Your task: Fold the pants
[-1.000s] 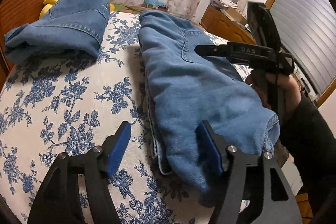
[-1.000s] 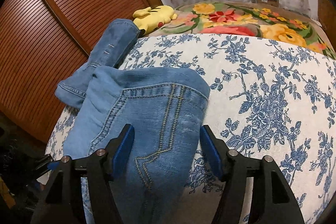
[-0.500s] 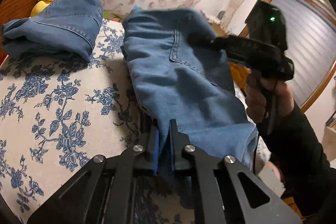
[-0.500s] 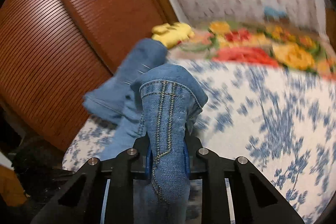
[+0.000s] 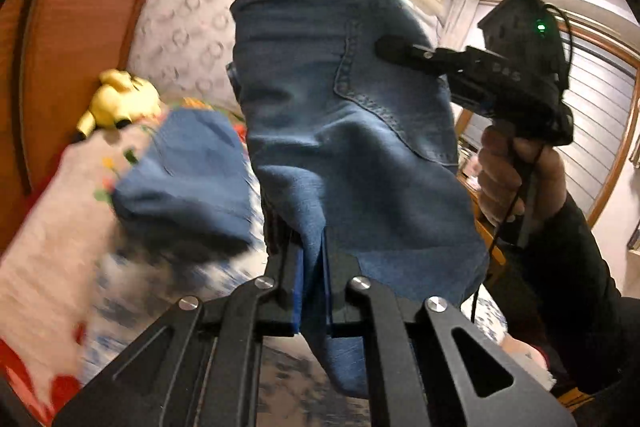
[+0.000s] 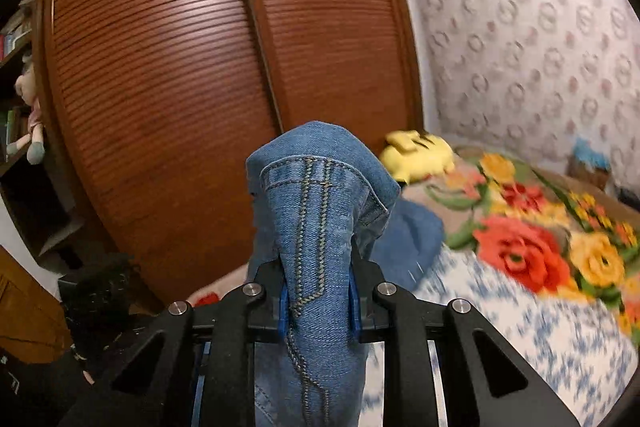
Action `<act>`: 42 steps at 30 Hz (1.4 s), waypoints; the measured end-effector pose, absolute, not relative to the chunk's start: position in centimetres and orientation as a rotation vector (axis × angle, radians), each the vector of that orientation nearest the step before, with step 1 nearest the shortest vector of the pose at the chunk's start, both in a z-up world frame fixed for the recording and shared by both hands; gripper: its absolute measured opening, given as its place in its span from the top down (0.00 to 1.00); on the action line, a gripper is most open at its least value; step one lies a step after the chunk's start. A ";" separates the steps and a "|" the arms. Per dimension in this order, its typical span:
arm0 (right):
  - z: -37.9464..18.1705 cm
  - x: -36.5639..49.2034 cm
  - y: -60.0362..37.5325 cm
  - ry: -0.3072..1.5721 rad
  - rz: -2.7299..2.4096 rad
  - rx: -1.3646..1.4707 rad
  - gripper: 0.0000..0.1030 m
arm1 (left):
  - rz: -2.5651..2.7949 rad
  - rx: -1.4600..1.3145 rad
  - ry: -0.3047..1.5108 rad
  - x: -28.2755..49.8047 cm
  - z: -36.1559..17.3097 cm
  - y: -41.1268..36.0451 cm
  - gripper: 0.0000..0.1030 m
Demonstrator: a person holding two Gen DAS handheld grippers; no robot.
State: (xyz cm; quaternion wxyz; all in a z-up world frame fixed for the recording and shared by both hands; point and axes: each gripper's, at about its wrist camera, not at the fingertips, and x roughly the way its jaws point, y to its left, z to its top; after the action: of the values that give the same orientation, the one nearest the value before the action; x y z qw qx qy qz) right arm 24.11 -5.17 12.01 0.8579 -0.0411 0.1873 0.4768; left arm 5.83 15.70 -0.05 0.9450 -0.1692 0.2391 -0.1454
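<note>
pants lifted off bed | both tools clamped since open

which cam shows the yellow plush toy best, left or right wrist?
Right wrist. The yellow plush toy lies at mid-frame on the bed by the wooden wardrobe, fairly large, though the held jeans hide its left end. In the left wrist view the toy sits small and motion-blurred near the left edge.

A: What is the right gripper holding?
B: A bunched fold of blue jeans, clamped between its blue pads, seam facing near.
A: And beyond?
B: A yellow plush toy on the floral blanket, slatted wooden doors far left.
</note>
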 end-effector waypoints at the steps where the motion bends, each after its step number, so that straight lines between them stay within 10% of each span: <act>1: 12.2 24.7 -4.3 0.389 1.014 -0.082 0.79 | -0.280 -0.334 0.480 5.9 0.4 16.3 0.92; 25: -4.7 51.4 2.2 0.576 0.857 0.199 0.78 | -0.079 -0.111 0.621 21.8 -1.1 26.6 0.93; 42: -3.5 54.2 3.9 0.683 0.725 0.085 0.43 | -0.060 -0.140 0.714 21.6 -3.6 25.2 0.92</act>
State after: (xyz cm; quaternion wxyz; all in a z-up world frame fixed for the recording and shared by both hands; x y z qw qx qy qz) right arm 54.17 3.87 -3.48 0.8777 0.0409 0.3274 0.3476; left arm 21.62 25.16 -3.57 0.9342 -0.0683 0.3490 -0.0292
